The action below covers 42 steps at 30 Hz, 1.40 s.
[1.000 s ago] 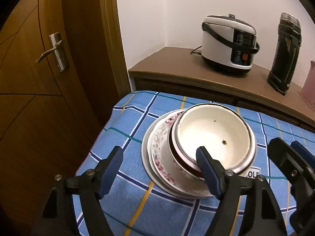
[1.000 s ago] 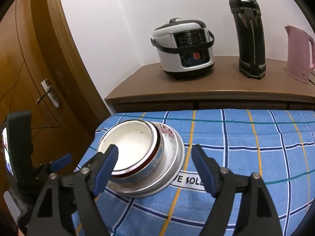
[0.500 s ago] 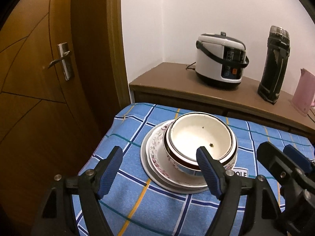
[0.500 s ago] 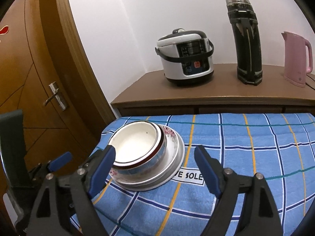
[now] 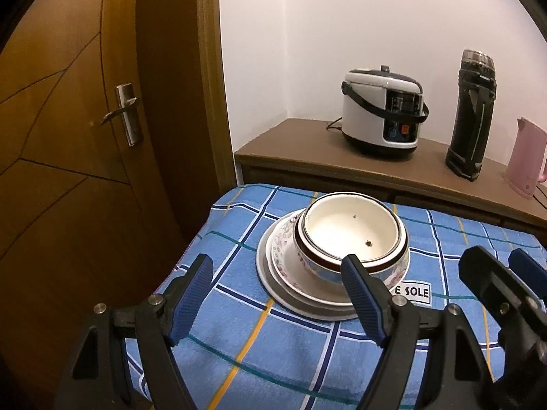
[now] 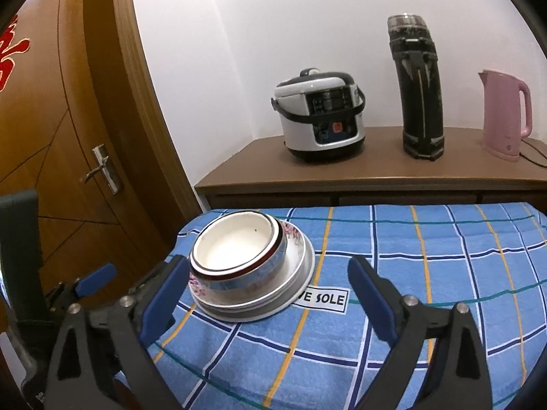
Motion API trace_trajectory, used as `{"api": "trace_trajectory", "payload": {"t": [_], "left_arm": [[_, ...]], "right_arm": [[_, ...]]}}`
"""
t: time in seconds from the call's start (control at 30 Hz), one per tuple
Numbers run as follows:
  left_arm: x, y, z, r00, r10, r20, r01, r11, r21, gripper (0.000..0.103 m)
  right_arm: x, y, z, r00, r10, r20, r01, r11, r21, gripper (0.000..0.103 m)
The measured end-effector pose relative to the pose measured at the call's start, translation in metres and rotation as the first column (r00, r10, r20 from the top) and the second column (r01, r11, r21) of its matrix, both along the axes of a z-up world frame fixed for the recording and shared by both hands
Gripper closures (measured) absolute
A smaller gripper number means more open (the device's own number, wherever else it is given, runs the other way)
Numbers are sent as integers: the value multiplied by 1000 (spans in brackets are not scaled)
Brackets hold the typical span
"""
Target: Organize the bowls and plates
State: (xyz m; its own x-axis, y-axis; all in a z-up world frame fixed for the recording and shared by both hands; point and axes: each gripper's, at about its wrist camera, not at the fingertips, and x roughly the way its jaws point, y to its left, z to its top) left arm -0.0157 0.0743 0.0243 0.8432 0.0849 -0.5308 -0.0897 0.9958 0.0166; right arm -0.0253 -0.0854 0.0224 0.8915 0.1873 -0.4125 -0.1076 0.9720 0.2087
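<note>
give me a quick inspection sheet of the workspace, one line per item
surface: blue checked cloth over the table, label reading SOLE.
job's things: white bowl nested on floral dishes, all on a pale plate.
clutter: nothing seen on the cloth.
grippers: left gripper open, empty; right gripper empty, jaws just opened wider.
cables: cord behind rice cooker; another by pink kettle.
surroundings: sideboard, black flask, wooden door.
</note>
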Motion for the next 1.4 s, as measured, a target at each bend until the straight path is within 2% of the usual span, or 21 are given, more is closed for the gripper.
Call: {"api": "trace_trajectory", "payload": {"t": [0.2,0.37,0.6,0.7,0.93,1.03,1.4], "left_arm": [[-14,-2,2,1000,2,27,-2,1000,27,24],[-21,-2,-1,1000,1,15,-1,1000,27,24],[-29,4,6,1000,6,17,-5,1000,-17,24],[-31,3,9,1000,7,25,-7,1000,-13,24],[-35,-1,13,998,8,57,-9,1000,14,22],[-35,-1,15,997,4,73,-4,1000,8,15],[-33,-5,19,995,5,102,-5,1000,6,14]], "right_arm": [[-19,3,3,999,-3,35,3,1000,-11,3],[-32,4,6,998,-9,59,9,1000,-10,2],[-48,2,16,994,-25,105,25,1000,-6,1],[-53,3,19,991,-33,131,35,999,-17,0],[-58,-2,21,985,-60,162,63,998,-11,0],[-57,-4,21,984,-69,166,71,997,-9,0],[-58,-9,21,979,-81,189,82,997,2,0]]}}
